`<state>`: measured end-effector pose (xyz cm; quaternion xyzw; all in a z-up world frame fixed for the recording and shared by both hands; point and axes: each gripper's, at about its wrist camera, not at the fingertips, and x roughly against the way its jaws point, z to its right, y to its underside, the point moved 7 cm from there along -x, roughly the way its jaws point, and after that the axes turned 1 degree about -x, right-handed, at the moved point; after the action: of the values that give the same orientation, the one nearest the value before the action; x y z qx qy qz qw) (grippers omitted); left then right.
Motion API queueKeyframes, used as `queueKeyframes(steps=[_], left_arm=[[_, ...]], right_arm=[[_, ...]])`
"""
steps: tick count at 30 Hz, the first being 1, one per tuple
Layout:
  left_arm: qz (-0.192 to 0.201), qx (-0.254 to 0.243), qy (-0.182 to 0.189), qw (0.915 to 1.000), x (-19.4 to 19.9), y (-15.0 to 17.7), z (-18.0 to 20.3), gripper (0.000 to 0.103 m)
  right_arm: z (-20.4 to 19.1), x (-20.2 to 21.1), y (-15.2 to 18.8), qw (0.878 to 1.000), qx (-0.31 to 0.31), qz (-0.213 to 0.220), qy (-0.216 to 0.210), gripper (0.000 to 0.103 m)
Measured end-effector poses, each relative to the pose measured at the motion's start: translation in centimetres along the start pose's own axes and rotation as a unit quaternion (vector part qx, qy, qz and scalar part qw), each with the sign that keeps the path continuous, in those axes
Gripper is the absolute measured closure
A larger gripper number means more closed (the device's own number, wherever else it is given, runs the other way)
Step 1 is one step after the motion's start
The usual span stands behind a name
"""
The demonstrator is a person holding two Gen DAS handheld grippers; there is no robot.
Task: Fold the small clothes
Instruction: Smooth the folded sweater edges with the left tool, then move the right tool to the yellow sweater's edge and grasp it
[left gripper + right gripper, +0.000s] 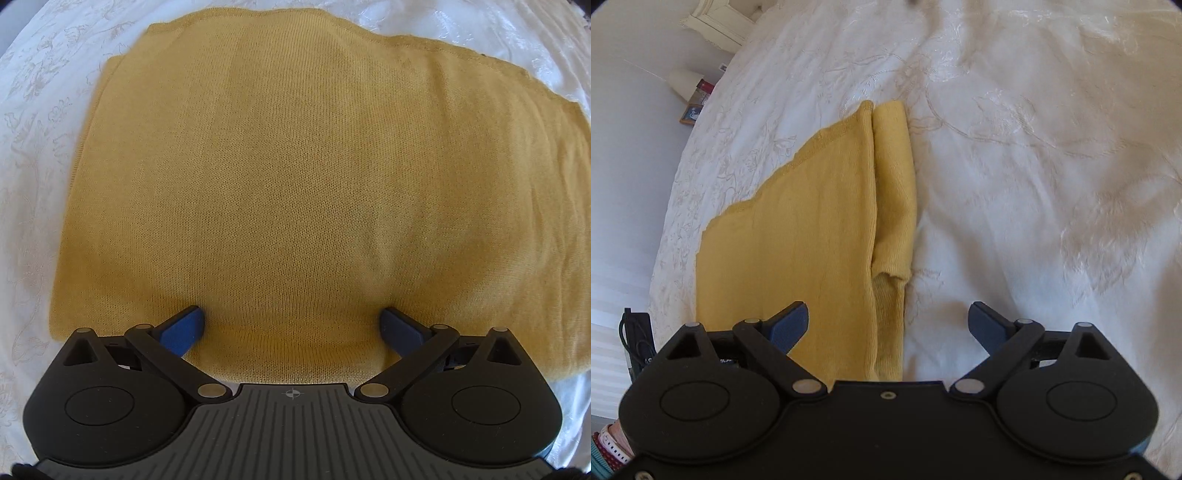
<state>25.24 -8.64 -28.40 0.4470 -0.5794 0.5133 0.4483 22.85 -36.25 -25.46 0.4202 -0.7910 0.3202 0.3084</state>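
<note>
A mustard-yellow knit garment (295, 192) lies flat and partly folded on a white bedspread (33, 155). My left gripper (291, 325) is open, close above the garment's near edge, with its blue fingertips (184, 328) spread over the cloth. In the right wrist view the same garment (798, 236) shows with a narrow folded strip (895, 192) along its right side. My right gripper (888, 325) is open and empty above the garment's near right edge, its left finger over the cloth and its right finger over the bedspread (1034, 166).
The embroidered white bedspread stretches far to the right in the right wrist view. The bed's left edge (676, 177) drops to a nightstand with a lamp (683, 83) and small items. A dark device with cables (635, 332) sits low at the left.
</note>
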Motion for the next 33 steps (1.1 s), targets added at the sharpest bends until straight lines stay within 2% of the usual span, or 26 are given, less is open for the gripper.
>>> queueKeyframes(steps=[5,12,13,14,16,19,22,25,28,30,32,33], left_arm=[[0.004,0.001,-0.002,1.0,-0.3,0.4,0.1,0.0],[0.002,-0.006,0.002,1.0,0.2,0.5,0.0,0.0],[0.001,-0.011,0.004,0.9999,0.7,0.3,0.0,0.002],[0.005,-0.017,0.008,0.9998,1.3,0.2,0.1,0.013],[0.025,-0.036,0.023,0.9988,2.9,-0.6,0.7,0.02],[0.073,-0.073,0.008,0.9947,4.9,-3.3,1.8,0.019],[0.09,-0.077,-0.002,0.993,4.8,-6.9,2.5,0.019],[0.084,-0.066,-0.002,0.9943,3.2,-10.0,3.1,0.02],[0.073,-0.067,-0.025,0.9948,1.5,-12.1,3.5,0.019],[0.061,-0.069,-0.033,0.9952,0.0,-12.5,3.5,0.015],[0.063,-0.066,-0.042,0.9949,-0.8,-12.5,3.5,0.004],[0.066,-0.062,-0.043,0.995,-0.9,-12.5,3.5,0.003]], right_arm=[[-0.1,-2.3,-2.2,1.0,0.014,-0.007,-0.001,0.009],[-1.5,-4.4,-3.4,0.999,0.02,-0.005,-0.039,0.009],[-1.6,-4.8,-3.5,0.999,0.02,-0.006,-0.038,0.008],[-1.8,-5.3,-3.6,0.999,0.019,-0.006,-0.036,0.008],[-1.9,-5.6,-3.6,0.999,0.02,-0.002,-0.037,0.005],[-1.9,-5.3,-3.4,0.999,0.031,0.0,-0.037,0.003],[-2.0,-5.3,-3.2,0.998,0.049,0.001,-0.035,0.001],[-2.0,-5.1,-3.2,0.998,0.049,0.0,-0.034,0.001],[-1.4,-4.9,-3.3,0.998,0.037,-0.002,-0.041,0.001],[-1.2,-4.8,-3.4,0.998,0.031,-0.003,-0.047,0.001],[-1.0,-4.8,-3.5,0.998,0.026,-0.004,-0.053,0.001],[-0.9,-4.7,-3.5,0.998,0.022,-0.004,-0.057,0.001]])
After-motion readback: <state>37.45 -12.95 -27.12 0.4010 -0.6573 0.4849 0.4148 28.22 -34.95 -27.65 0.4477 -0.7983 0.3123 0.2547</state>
